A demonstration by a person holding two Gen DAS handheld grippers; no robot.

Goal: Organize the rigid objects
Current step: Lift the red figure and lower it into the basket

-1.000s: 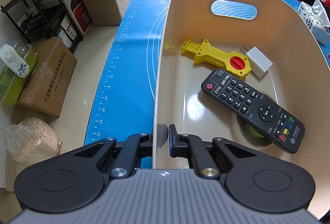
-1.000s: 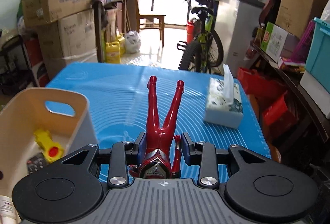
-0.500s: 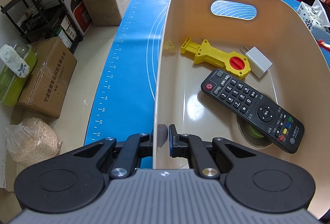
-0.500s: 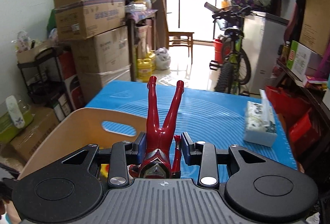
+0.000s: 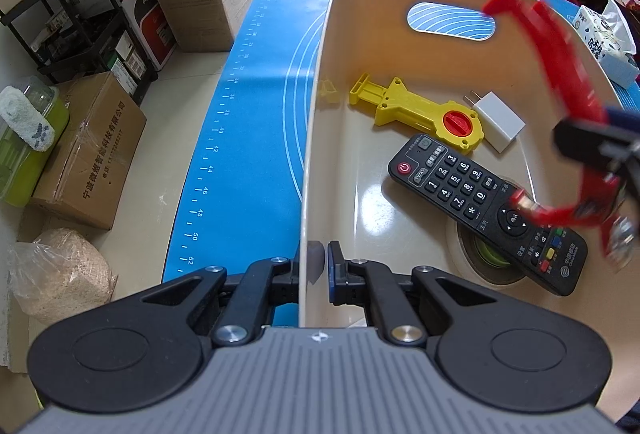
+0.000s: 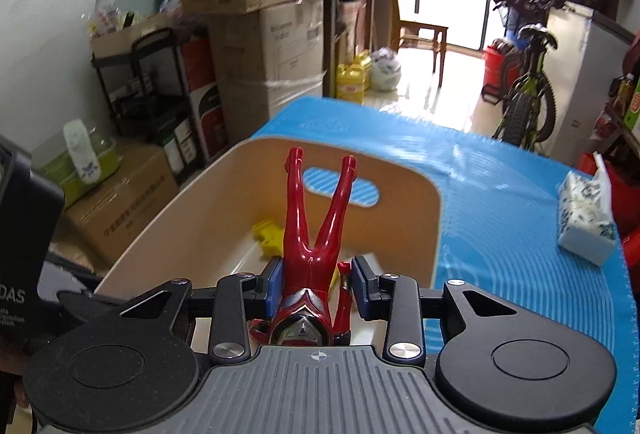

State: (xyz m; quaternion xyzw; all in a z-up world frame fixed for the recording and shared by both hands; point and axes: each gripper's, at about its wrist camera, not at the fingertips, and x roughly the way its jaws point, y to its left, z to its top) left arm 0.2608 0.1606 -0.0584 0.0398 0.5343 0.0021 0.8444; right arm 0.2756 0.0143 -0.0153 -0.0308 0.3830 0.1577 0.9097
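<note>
A cream basket (image 5: 320, 82) stands on the blue mat (image 5: 256, 82). Inside lie a black remote (image 5: 472, 194), a yellow tool with a red knob (image 5: 416, 110), a white charger (image 5: 500, 120) and a tape roll (image 5: 486, 254) under the remote. My left gripper (image 5: 314, 260) is shut on the basket's near left wall. My right gripper (image 6: 318, 284) is shut on a red toy figure (image 6: 316, 234), legs pointing forward, above the basket (image 6: 400, 174). In the left wrist view the figure (image 5: 560, 74) hangs over the basket's right side.
A tissue pack (image 6: 586, 222) lies on the mat right of the basket. Cardboard boxes (image 5: 88, 150), a black rack (image 5: 76, 14) and a bag of grain (image 5: 60, 274) stand on the floor to the left. A bicycle (image 6: 528, 82) is beyond the table.
My right gripper has swung left with the red figure, from over the open mat to above the basket. The figure now shows in the left wrist view. The left gripper has not moved.
</note>
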